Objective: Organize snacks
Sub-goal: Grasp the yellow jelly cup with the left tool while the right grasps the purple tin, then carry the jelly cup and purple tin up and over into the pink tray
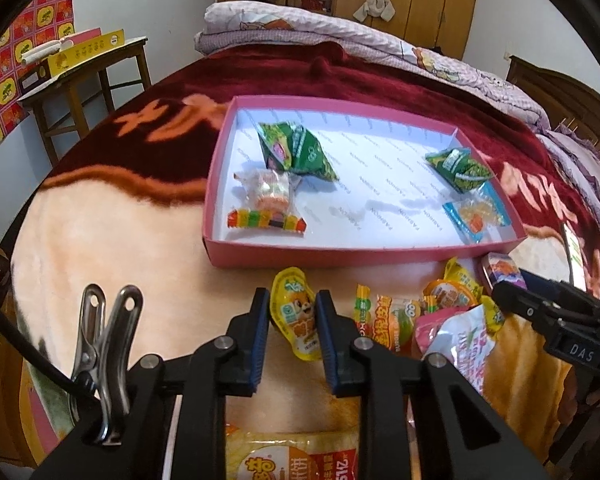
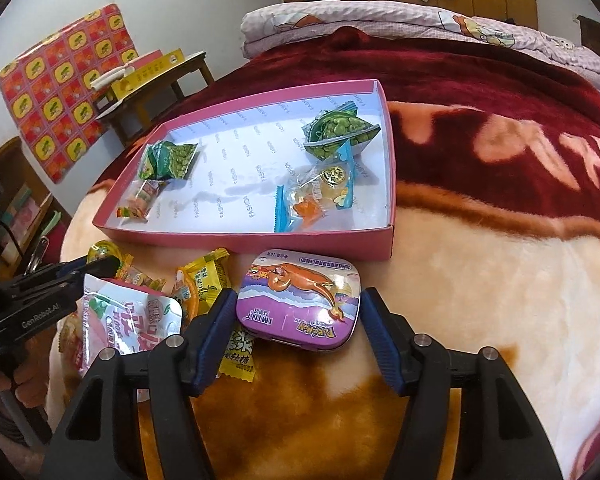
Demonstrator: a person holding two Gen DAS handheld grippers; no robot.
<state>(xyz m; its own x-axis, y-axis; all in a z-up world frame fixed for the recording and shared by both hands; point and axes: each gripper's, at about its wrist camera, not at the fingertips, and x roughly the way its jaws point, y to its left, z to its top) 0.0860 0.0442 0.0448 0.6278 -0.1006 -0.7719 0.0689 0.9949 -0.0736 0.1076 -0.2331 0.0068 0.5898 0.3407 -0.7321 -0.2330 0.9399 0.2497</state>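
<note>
Left gripper (image 1: pixel 292 322) pinches yellow jelly pouch (image 1: pixel 296 312) (angled down).

box middle (image 1: pixel 364 184) clear, snack pile (image 1: pixel 452 320) crowds front

The left gripper (image 1: pixel 293 320) points steeply down, jaws clamped together; the right gripper (image 2: pixel 300 320) beside it tilts likewise, jaws spread wide.

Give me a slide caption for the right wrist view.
Right gripper open around a purple mint tin on the blanket, pink box with snacks beyond.
</note>
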